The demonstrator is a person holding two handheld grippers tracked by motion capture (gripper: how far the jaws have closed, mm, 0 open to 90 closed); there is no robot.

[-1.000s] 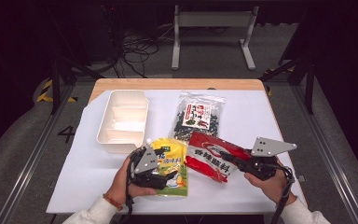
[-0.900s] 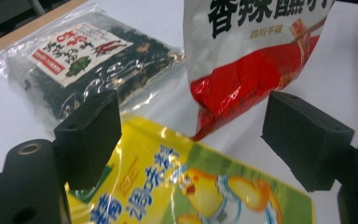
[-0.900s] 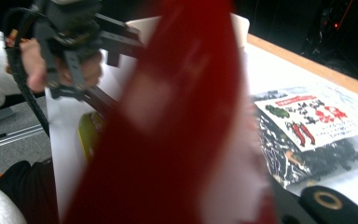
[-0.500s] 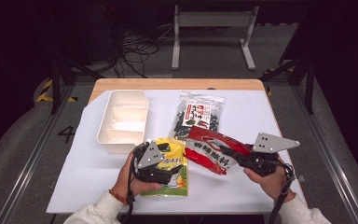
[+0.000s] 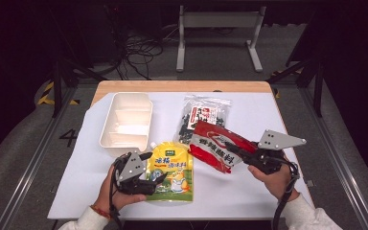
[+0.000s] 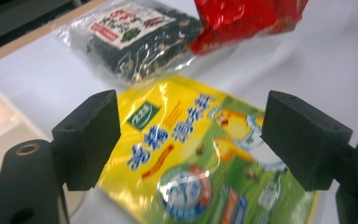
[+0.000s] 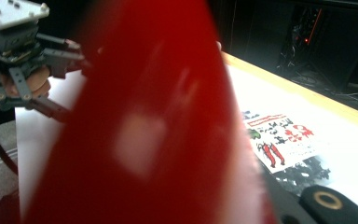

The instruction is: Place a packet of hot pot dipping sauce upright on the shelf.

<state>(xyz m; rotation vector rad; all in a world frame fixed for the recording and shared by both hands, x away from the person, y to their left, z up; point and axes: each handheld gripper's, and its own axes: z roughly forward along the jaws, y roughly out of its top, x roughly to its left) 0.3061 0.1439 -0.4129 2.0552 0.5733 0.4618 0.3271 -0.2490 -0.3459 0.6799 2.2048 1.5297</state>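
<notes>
Right gripper [image 5: 234, 152] has its fingers clamped on the red packet [image 5: 214, 143], lifted clear of the tabletop [image 5: 249, 191]. Left gripper [image 5: 159, 173], fingers wide, straddles the yellow pouch [image 5: 172, 172] lying flat; it should lower squarely before closing, toward the white tray [image 5: 124, 125].

1. The far right corner of the counter [image 5: 254, 103] lies bare, as does its right edge past the red packet [image 5: 216, 146].
2. The white divided tray [image 5: 127, 122] blocks the far left part of the counter; a bare strip runs along its left side.
3. The clear bag of dark dried food [image 5: 199, 117] sits in the middle, its near end under the red packet, which the right tongs [image 5: 232, 151] hold raised.
4. The yellow spouted pouch [image 5: 172, 172] lies flat just near of the tray, with the left tongs [image 5: 154, 178] standing wide over its left edge.
5. The near right part of the counter is bare.
</notes>
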